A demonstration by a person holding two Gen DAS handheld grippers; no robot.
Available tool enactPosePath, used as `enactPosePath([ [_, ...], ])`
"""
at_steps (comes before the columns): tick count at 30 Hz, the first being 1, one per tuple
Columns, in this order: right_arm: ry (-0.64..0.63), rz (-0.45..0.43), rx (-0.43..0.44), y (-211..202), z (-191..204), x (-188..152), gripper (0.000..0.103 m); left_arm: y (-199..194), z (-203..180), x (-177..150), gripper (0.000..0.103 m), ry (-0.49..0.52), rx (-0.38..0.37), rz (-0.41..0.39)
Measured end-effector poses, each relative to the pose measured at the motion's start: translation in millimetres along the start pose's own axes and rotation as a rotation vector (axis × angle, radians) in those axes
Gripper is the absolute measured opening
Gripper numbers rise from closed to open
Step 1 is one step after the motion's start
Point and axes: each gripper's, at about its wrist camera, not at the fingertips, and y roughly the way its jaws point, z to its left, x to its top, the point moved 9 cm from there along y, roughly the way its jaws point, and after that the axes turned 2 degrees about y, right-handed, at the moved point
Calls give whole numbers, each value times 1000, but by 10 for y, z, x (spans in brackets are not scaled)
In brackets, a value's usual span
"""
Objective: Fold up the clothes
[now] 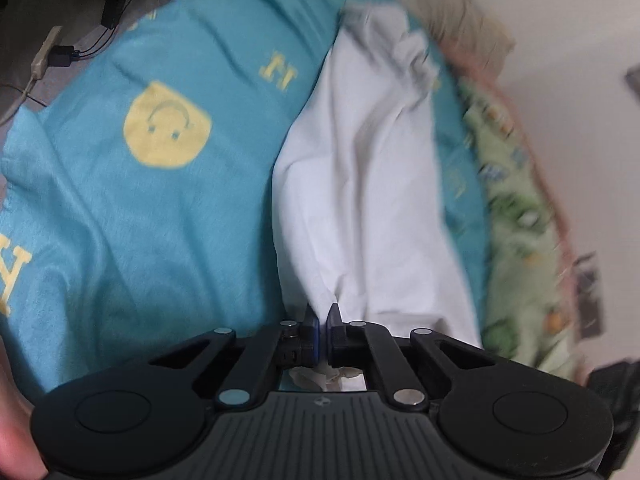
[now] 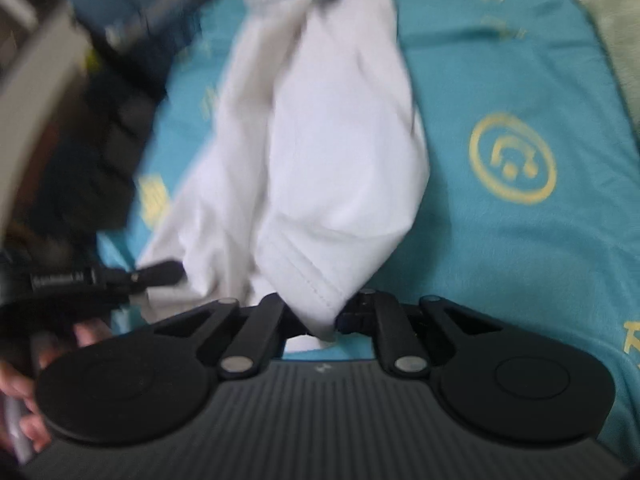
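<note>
A white garment hangs stretched over a teal bedsheet printed with yellow smiley faces. My left gripper is shut on one pinched edge of the garment. In the right wrist view the same white garment runs away from me, bunched and creased, with a stitched hem at the near end. My right gripper is shut on that hem; the cloth hides its fingertips. The left gripper shows at the left of the right wrist view, holding the other part of the garment.
A green patterned blanket and a beige pillow lie along the bed's right side by the white wall. Black cables and a plug sit beyond the sheet at upper left. Dark blurred objects stand left of the bed.
</note>
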Motion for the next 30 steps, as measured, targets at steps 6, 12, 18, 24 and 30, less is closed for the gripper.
enactPosePath([
  [6,-14,-280,65,-1016,453,753,8,-853,-886,647,3,39,-134,-236],
  [12,-45,-460,127,-1949,847,1146,8,-1531,-1562,815,3,75,-191,-340],
  [18,-31,-449,152,-2113,690,674,8,-1880,-1534,201,3,125,-146,-298],
  [24,-21,-403,163,-2055,432,-58,8,-1942,-1238,-380,3,142,-115,-222],
  [30,-1,-396,142,-1861,329,34,8,-1619,-1142,-249,3,206,-59,-237],
])
